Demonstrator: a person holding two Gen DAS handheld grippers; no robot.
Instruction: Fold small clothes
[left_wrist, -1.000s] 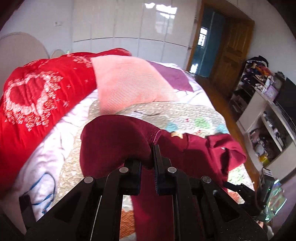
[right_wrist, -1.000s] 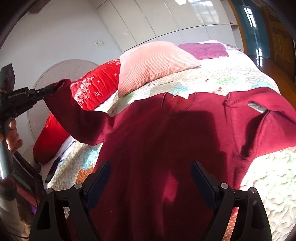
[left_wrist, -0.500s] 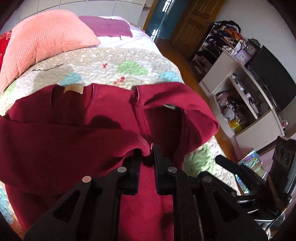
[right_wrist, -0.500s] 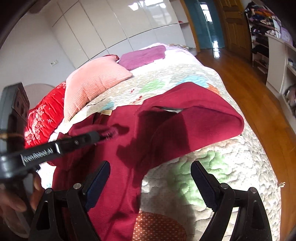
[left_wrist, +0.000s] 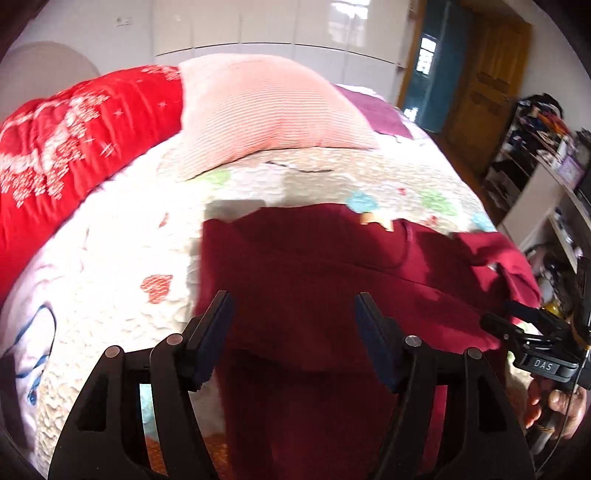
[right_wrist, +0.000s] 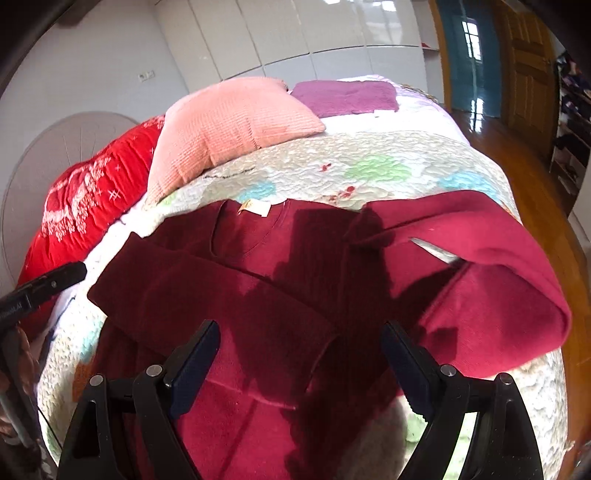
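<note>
A dark red long-sleeved top (left_wrist: 317, 266) lies face up on the quilted bed, neck label toward the pillows. Its left sleeve (right_wrist: 207, 291) is folded across the chest. Its right sleeve (right_wrist: 491, 280) is bunched near the bed's right edge. My left gripper (left_wrist: 293, 314) is open and empty, just above the folded sleeve. My right gripper (right_wrist: 299, 347) is open and empty over the top's lower chest (right_wrist: 258, 369). The right gripper also shows at the right edge of the left wrist view (left_wrist: 517, 321), and the left gripper's tip at the left edge of the right wrist view (right_wrist: 62, 275).
A pink pillow (left_wrist: 266, 107), a red duvet (left_wrist: 62, 155) and a purple cloth (right_wrist: 343, 98) lie at the head of the bed. The quilt (left_wrist: 122, 243) covers the mattress. Shelves with clutter (left_wrist: 546, 155) and wooden floor (right_wrist: 524, 162) are to the right.
My left gripper carried the left sleeve across the chest, let it go and opened, then drew back. My right gripper stayed open and swung back over the top.
</note>
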